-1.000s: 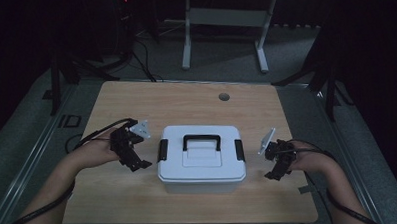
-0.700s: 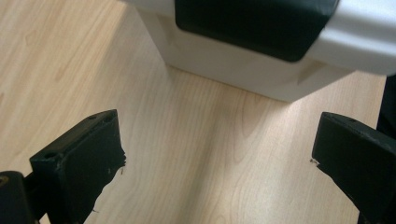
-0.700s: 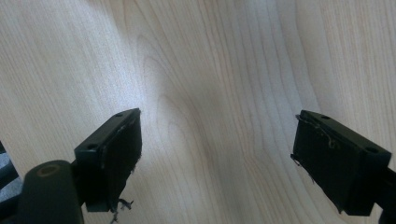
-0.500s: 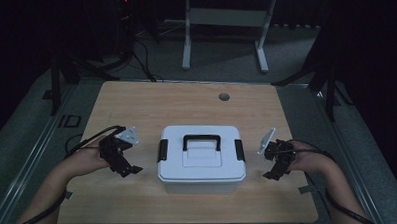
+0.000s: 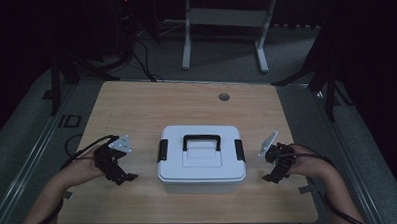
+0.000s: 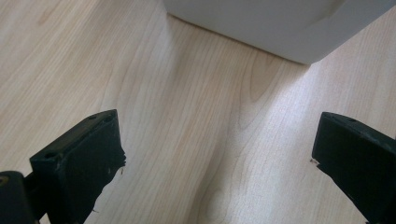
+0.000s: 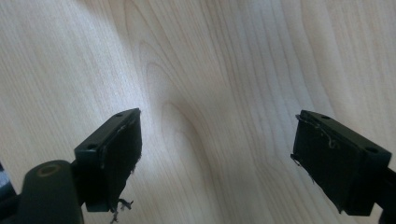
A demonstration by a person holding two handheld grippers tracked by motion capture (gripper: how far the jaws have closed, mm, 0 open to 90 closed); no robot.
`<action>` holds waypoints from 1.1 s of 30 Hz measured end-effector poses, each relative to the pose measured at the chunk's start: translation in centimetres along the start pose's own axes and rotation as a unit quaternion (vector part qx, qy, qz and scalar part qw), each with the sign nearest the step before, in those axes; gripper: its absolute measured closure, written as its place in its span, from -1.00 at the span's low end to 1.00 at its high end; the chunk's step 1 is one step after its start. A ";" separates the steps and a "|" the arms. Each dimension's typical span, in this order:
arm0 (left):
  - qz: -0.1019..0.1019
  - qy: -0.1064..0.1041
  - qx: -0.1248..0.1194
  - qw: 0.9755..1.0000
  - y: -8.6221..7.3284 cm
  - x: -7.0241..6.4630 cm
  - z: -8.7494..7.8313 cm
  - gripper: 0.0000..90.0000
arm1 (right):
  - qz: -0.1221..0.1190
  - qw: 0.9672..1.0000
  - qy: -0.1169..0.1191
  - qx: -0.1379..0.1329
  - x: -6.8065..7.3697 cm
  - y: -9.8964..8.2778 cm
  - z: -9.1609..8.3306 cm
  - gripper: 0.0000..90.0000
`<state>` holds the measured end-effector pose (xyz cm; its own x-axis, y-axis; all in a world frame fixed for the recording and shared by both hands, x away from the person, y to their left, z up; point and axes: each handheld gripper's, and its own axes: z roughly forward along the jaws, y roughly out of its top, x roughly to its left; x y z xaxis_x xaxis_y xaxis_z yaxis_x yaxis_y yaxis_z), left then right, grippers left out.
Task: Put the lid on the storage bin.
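White lidded box (image 5: 201, 159) sits mid-table (image 5: 151, 106), black handle folded flat, side latches down. Your left gripper (image 5: 119, 176) and right gripper (image 5: 271, 174) flank it, both spread wide and holding nothing, jaws angled at bare wood, likely staged to work a latch each. No label or writing is readable anywhere.

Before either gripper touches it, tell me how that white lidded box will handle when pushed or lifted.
The white box looks like rigid plastic, so probably stiff. Its broad, low shape suggests sliding on the wooden table rather than tipping. The black handle and side latches suggest a lift from the top; weight cannot be judged.
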<state>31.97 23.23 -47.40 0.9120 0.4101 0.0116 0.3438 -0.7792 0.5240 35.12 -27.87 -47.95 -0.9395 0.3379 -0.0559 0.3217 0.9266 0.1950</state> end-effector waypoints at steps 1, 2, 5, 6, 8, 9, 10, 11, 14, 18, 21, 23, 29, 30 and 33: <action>-0.001 0.000 -0.001 1.000 -0.1 0.0 0.1 -0.97 | 0.000 1.000 0.000 0.001 0.0 0.0 0.2 -0.66; -0.003 0.002 -0.001 1.000 -0.2 0.0 0.2 -0.97 | -0.001 1.000 -0.001 0.003 0.1 0.0 0.4 -0.66; -0.012 -0.002 -0.004 1.000 -0.8 -0.1 0.6 -0.97 | 0.003 1.000 -0.004 0.002 0.2 -0.1 0.9 -0.66; -0.014 -0.002 -0.003 1.000 -1.1 -0.1 0.7 -0.97 | 0.005 1.000 -0.004 0.001 0.2 -0.1 0.9 -0.66; -0.023 -0.004 -0.005 1.000 -1.7 -0.1 1.0 -0.97 | 0.008 1.000 -0.005 -0.004 0.2 -0.2 1.0 -0.66; -0.028 -0.004 -0.007 1.000 -1.9 -0.1 1.1 -0.97 | 0.011 1.000 -0.007 -0.005 0.2 -0.3 1.0 -0.66; -0.029 -0.003 -0.007 1.000 -2.2 -0.1 1.2 -0.97 | 0.013 1.000 -0.009 -0.007 0.2 -0.4 1.1 -0.66; -0.031 -0.002 -0.009 0.999 -2.5 -0.1 1.2 -0.97 | 0.015 1.000 -0.011 -0.010 0.1 -0.5 1.1 -0.66; -0.039 0.001 -0.021 0.999 -3.3 -0.2 1.3 -0.97 | 0.022 0.999 -0.011 -0.022 0.1 -0.7 1.1 -0.66; -0.049 0.006 -0.028 0.998 -4.1 -0.2 1.4 -0.97 | 0.032 0.999 -0.016 -0.034 0.1 -1.1 1.3 -0.70; -0.055 0.006 -0.035 0.998 -4.8 -0.3 1.6 -0.97 | 0.037 0.998 -0.018 -0.039 0.1 -1.4 1.5 -0.70; -0.066 0.006 -0.037 0.997 -5.3 -0.3 1.8 -0.97 | 0.040 0.998 -0.020 -0.041 0.1 -1.6 1.6 -0.70; -0.076 0.011 -0.036 0.996 -6.4 -0.5 2.3 -0.97 | 0.052 0.997 -0.020 -0.053 0.1 -2.1 1.8 -0.70; -0.079 0.011 -0.039 0.996 -6.5 -0.6 2.3 -0.97 | 0.053 0.997 -0.021 -0.056 0.2 -2.2 1.8 -0.70; -0.085 0.016 -0.043 0.995 -6.7 -0.5 2.7 -0.97 | 0.059 0.996 -0.020 -0.060 0.2 -2.5 2.0 -0.70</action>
<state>29.76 27.00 -53.22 0.8343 0.5483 -0.0574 0.4708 -0.6544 0.5918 34.39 -29.75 -50.43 -0.8899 0.4515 -0.0642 0.4107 0.8547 0.3174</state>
